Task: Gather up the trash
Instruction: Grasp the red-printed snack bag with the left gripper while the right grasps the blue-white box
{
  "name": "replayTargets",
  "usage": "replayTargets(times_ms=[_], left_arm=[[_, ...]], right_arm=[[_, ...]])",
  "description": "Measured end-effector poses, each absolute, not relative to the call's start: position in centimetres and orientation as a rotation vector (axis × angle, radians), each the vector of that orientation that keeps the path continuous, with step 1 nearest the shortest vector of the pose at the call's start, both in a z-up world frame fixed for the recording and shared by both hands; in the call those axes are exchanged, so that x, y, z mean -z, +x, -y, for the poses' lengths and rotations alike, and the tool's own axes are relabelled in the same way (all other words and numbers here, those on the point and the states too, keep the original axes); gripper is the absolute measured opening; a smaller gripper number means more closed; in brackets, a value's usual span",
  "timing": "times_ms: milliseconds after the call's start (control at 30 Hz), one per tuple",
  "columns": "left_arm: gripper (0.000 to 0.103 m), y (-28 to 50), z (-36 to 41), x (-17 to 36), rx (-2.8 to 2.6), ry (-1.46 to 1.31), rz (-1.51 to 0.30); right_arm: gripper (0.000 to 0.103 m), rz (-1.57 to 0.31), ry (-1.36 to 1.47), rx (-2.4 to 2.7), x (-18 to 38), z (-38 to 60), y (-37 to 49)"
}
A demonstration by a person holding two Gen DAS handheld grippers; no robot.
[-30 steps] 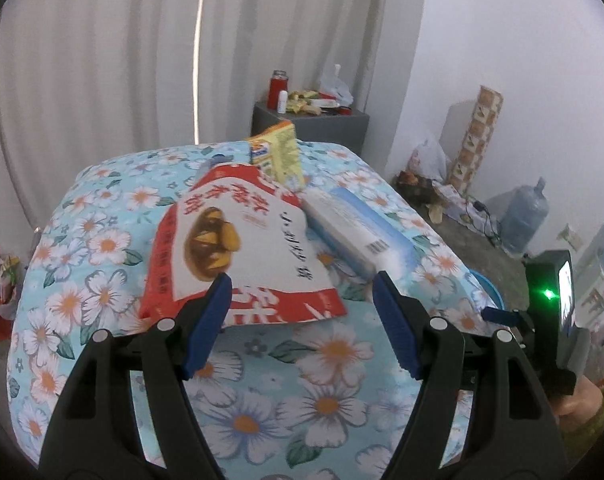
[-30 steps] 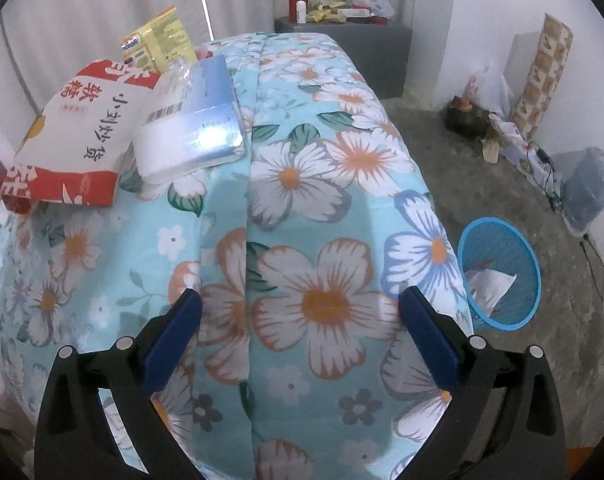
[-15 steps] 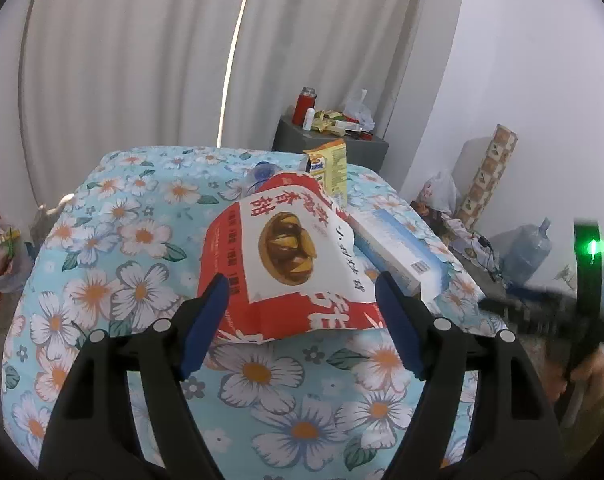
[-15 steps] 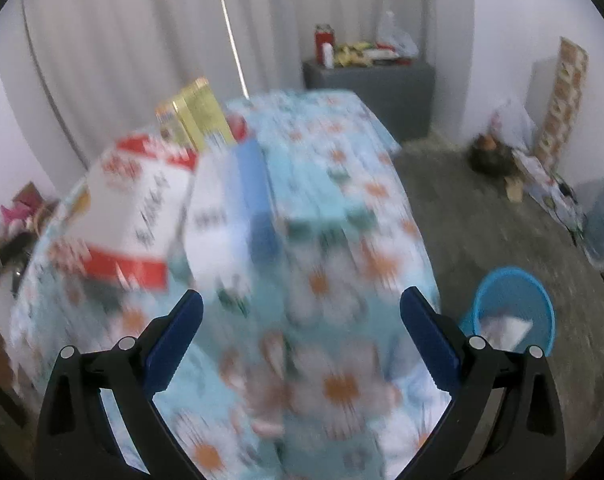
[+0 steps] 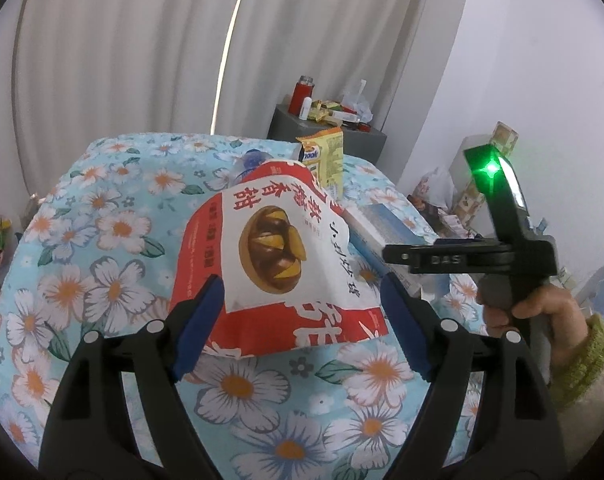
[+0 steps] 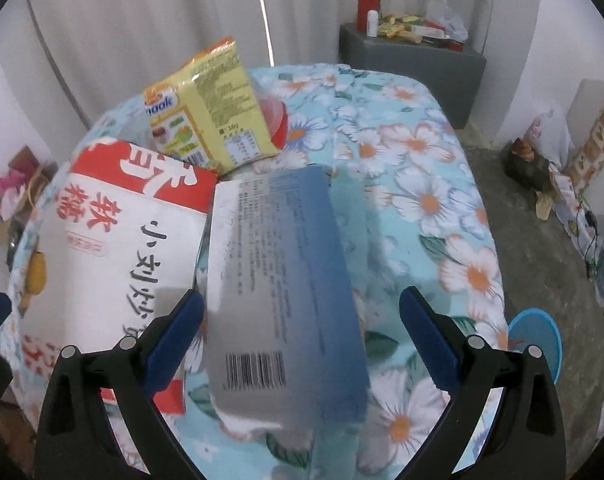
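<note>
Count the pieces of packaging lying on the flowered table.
3 clear: red-and-white bag nearest the left gripper, blue-and-white pack between the right gripper's open jaws, yellow box behind them. A bottle and a red item are partly hidden behind.

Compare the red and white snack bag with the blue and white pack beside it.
The red and white snack bag is wide and pillowy, while the blue and white pack is long, narrow and boxy. The bag bears large Chinese characters and a food photo; the pack carries fine print and a barcode. The bag sits between the open left tool, the pack between the open right tool. Both lie ungripped on the floral cloth.
</note>
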State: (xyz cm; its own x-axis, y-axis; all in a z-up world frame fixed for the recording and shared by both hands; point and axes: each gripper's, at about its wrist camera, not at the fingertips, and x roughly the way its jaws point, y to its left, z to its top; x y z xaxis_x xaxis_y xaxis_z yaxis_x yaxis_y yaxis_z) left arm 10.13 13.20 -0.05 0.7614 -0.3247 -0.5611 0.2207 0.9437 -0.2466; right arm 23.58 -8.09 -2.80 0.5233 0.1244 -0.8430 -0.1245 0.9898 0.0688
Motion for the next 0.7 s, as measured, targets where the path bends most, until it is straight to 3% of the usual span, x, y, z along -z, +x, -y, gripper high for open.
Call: replayTargets(times_ms=[67,367,700], left_arm=[[0.076,10.3,-13.3,0.3,0.292,-0.167,-0.646],[0.076,10.6,-13.7,1.0,0.268,-0.18,-0.668],[0.083,13.4,-11.7,1.8,0.172,-0.076,-0.69]], right_arm=[[0.094,-1.017,-0.021,-0.147,3.1,7.6,23.9],[0.072,-1.039,-0.028,-0.153,3.6,7.2,24.1],[0.072,-1.045,0.094,-0.149,3.5,9.3,20.9]])
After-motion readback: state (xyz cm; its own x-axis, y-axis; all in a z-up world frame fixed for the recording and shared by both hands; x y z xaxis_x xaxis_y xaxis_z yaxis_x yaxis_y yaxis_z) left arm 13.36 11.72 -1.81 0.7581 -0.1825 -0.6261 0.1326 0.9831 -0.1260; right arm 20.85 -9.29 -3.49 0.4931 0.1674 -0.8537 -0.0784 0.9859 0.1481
